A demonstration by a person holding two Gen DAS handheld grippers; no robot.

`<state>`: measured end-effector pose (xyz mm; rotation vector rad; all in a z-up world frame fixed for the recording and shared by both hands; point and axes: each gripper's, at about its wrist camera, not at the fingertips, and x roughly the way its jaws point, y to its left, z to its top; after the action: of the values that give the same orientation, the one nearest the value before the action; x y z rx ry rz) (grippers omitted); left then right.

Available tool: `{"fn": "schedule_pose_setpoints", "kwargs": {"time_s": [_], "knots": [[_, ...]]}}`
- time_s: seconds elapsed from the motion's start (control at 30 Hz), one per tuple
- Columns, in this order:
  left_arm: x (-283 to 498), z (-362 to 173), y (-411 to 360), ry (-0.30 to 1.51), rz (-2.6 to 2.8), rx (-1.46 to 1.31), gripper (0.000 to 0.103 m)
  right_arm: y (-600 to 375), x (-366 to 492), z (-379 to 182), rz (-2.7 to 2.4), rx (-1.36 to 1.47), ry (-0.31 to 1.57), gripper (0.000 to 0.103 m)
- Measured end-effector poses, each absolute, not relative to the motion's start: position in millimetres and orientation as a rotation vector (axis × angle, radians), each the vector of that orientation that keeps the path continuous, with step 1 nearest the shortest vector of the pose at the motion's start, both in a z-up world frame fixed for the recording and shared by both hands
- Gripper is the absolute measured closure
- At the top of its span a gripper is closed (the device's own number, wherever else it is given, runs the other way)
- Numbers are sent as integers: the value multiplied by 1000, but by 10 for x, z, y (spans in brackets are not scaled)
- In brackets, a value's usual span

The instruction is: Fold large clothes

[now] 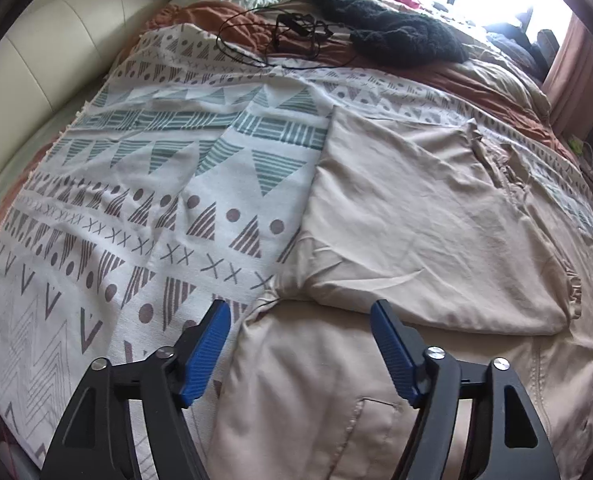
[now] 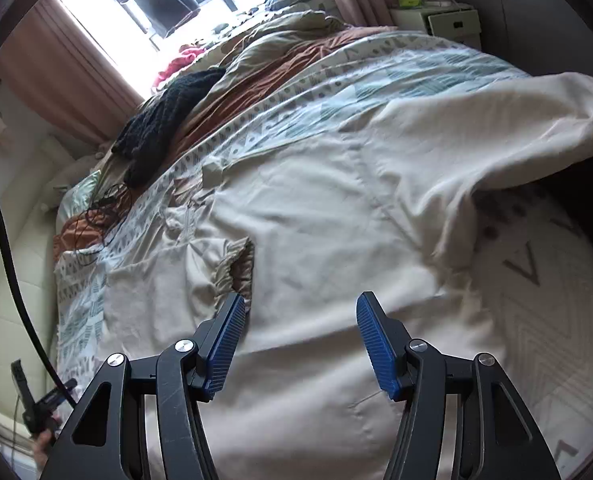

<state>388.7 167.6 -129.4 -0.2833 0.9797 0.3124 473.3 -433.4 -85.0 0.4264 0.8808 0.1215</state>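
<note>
Directly beneath and ahead of the left gripper [image 1: 300,344], whose jaws stand apart with nothing between the blue pads, the beige garment [image 1: 416,220] is seen spread on the patterned bedspread [image 1: 116,200]. One sleeve [image 1: 436,216] has been laid across the body, just beyond the fingertips, so a first fold is judged done. The right gripper [image 2: 300,340] is likewise open and empty above the same garment. To its far right the other sleeve [image 2: 516,120] is draped towards the bed's edge, not yet folded in; that fold and the final halving are judged to remain. Farther off, a tangled black cable [image 1: 272,36] and a dark knitted item [image 1: 396,36] lie on the rust-coloured bedding. The garment's near hem is cut off behind the gripper bodies, its collar is hard to make out, and the window is washed out by glare.
</note>
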Motion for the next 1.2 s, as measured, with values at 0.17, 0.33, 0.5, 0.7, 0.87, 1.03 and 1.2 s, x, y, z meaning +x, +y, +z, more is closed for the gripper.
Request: {"fn": "schedule_pose_setpoints", "kwargs": {"time_s": [0.17,0.33,0.5,0.7,0.87,1.03,1.2], "knots": [[3943,-1172,1301,958,238,-276,20,-4773,4588,-539,72,390,794,26],[4020,-1090,973,955,198,-263,20,-5309,4478,-362,14,430,744,26],[4090,-994,649,945,165,-262,20,-5900,4413,-275,-48,480,706,26],[4175,-943,304,935,120,-257,20,-6575,4373,-286,-105,593,658,32],[4274,-1018,73,953,84,-262,20,-6917,4451,-378,-142,619,663,44],[4367,-1090,-117,968,62,-230,20,-7150,4607,-567,-162,662,683,55],[4456,-1177,-169,987,63,-209,20,-7309,4806,-765,-169,697,704,61]]}}
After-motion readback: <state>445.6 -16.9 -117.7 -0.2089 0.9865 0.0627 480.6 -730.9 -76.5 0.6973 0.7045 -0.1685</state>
